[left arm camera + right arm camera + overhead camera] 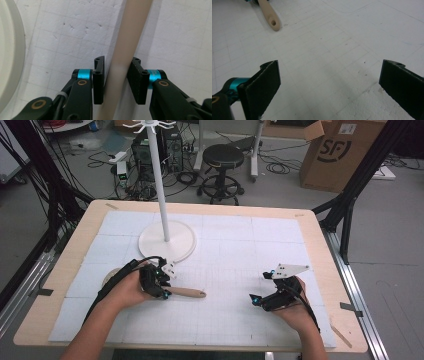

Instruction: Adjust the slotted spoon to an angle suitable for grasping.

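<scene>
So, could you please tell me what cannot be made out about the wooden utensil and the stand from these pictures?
- Wooden utensil: in the high view the left gripper and hand cover its working end, so its type stays unknown.
- In the left gripper view both picture edges cut off the handle; the pads sit against it.
- White stand: the high view's top edge crops its hooks.

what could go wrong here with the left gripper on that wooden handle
The left gripper grips the wooden handle partway along, so the long free end may sag or swing when lifted. The white stand sits just behind; a swing could knock its base. The right gripper is open and apart, giving no support.
</scene>
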Motion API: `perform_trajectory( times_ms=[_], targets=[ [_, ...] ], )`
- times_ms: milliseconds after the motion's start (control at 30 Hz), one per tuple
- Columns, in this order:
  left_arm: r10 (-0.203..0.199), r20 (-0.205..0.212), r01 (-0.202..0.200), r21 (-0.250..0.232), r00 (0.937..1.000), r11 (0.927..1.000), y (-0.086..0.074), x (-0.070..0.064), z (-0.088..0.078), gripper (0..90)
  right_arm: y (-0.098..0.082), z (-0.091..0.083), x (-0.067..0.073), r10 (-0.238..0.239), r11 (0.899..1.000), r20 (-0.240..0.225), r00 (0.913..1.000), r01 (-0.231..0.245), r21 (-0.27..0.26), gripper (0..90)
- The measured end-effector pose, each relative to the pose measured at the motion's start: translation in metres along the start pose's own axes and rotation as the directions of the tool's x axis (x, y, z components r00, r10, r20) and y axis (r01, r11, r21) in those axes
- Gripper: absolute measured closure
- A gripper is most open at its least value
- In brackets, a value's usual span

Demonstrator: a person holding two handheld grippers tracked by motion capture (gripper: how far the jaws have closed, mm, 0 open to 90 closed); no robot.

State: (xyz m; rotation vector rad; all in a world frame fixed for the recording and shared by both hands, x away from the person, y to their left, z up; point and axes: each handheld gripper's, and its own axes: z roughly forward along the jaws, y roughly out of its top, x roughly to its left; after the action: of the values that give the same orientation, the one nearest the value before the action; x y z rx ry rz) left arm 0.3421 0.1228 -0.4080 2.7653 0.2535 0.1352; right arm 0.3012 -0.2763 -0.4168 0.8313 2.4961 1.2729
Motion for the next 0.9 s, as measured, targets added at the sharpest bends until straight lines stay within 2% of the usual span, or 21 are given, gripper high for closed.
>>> perform_trajectory(
  times_ms=[100,167,267,467,533,700,900],
  targets=[
    [0.019,-0.005,-0.019,0.012,0.9998,0.9997,0.002,-0.001,-0.001,70.7,0.000,0.000,0.000,-0.002,1.000,0.001,1.0000,0.002,0.002,2.3],
    [0.026,0.001,-0.026,0.000,0.9997,0.9997,0.003,-0.002,-0.004,72.1,0.000,0.000,0.000,-0.002,1.000,0.001,1.0000,0.002,0.002,2.3],
    [0.038,-0.007,-0.038,-0.023,0.9992,0.9990,0.005,-0.005,-0.012,74.1,0.000,0.000,0.000,0.001,1.000,-0.001,1.0000,-0.001,0.003,2.3],
    [0.024,-0.004,-0.024,-0.089,0.9997,0.9958,0.009,-0.006,-0.031,75.3,0.000,0.001,0.001,-0.004,1.000,-0.002,1.0000,0.004,0.005,2.3],
    [0.016,0.001,-0.016,-0.128,0.9999,0.9916,0.010,-0.006,-0.040,75.3,0.001,0.001,0.001,-0.004,1.000,-0.003,1.0000,0.004,0.001,2.3],
    [0.010,0.000,-0.009,-0.188,1.0000,0.9821,0.013,-0.007,-0.058,75.4,0.001,0.002,0.001,-0.007,1.000,-0.004,1.0000,0.007,0.002,2.3],
    [0.011,-0.002,-0.011,-0.269,0.9999,0.9631,0.016,-0.009,-0.081,75.4,0.003,0.003,0.003,-0.008,1.000,-0.010,0.9999,0.008,-0.005,2.3]
  ],
)
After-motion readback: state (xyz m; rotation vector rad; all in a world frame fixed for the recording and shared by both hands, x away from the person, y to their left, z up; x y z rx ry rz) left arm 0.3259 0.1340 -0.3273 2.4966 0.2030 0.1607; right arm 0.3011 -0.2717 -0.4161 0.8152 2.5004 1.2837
